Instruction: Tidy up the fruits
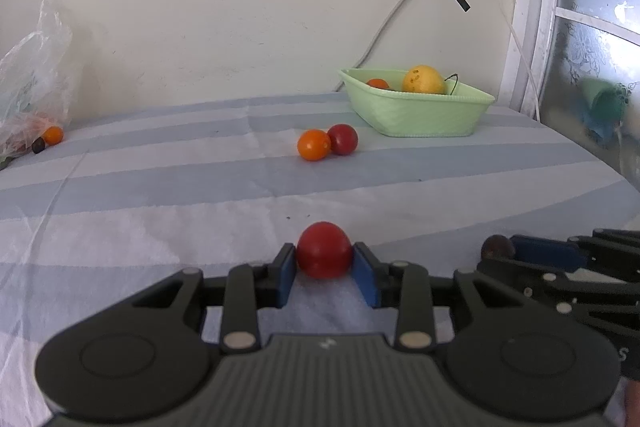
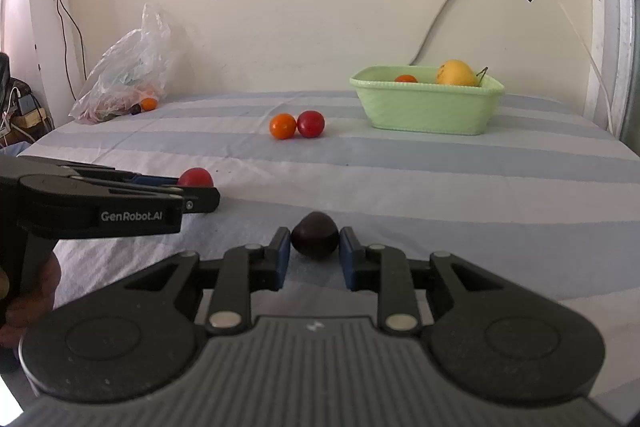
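Note:
A red tomato (image 1: 324,247) sits on the striped cloth, and the blue pads of my left gripper (image 1: 324,255) press on both its sides. A dark purple fruit (image 2: 314,235) lies between the pads of my right gripper (image 2: 315,239), with a thin gap showing on each side of it. In the right wrist view my left gripper (image 2: 200,189) reaches in from the left with the red tomato (image 2: 195,177) at its tip. A green basket (image 2: 428,109) at the back right holds a yellow fruit (image 2: 456,72) and an orange tomato (image 2: 405,79).
An orange tomato (image 1: 314,145) and a red tomato (image 1: 343,139) touch each other mid-cloth, left of the basket (image 1: 416,117). A clear plastic bag (image 2: 128,67) with more fruit leans on the wall at the back left. A cable hangs behind the basket.

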A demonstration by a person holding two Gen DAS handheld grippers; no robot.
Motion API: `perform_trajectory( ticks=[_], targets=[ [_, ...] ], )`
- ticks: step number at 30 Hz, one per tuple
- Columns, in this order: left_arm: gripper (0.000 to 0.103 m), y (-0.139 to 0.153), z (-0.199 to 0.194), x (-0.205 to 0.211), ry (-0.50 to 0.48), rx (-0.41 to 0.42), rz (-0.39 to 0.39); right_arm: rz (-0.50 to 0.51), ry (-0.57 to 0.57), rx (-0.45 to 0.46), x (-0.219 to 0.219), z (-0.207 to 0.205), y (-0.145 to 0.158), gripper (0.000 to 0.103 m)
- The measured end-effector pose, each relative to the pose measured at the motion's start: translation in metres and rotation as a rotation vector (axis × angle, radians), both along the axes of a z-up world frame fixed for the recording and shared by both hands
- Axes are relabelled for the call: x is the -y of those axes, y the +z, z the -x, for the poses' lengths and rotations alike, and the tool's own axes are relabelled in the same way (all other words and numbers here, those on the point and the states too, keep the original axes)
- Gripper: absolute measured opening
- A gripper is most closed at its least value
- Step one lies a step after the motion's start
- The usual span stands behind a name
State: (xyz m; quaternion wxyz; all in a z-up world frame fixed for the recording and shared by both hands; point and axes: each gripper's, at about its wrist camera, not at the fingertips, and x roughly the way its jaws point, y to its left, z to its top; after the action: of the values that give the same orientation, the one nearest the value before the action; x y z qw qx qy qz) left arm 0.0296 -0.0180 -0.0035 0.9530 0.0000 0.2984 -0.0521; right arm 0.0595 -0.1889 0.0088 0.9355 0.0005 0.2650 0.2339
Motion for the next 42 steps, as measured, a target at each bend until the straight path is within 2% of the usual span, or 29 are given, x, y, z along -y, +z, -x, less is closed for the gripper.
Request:
perform_trajectory(
  ticks=[6, 19, 21, 22, 42],
  targets=[
    [0.032, -0.0004, 0.0005, 0.0010, 0.000, 0.004, -0.009, 0.020, 0.007, 0.027, -0.0033, 0.0040, -0.0005, 0.034],
    [0.034, -0.0015, 0.0015, -0.0018, -0.007, 0.011, 0.008, 0.014, 0.008, 0.025, -0.0014, 0.0031, -0.0002, 0.035],
    [0.036, -0.0013, 0.0017, -0.0033, -0.012, 0.011, 0.021, 0.011, 0.010, 0.023, -0.0019, 0.0032, -0.0002, 0.036],
    [0.036, -0.0013, 0.0016, -0.0037, -0.013, 0.011, 0.024, 0.007, 0.015, 0.022, -0.0017, 0.0030, -0.0001, 0.041],
    [0.039, 0.0027, -0.0060, -0.0020, -0.028, 0.029, 0.018, -0.022, 0.019, -0.002, 0.0019, -0.0001, -0.0007, 0.041]
  ],
)
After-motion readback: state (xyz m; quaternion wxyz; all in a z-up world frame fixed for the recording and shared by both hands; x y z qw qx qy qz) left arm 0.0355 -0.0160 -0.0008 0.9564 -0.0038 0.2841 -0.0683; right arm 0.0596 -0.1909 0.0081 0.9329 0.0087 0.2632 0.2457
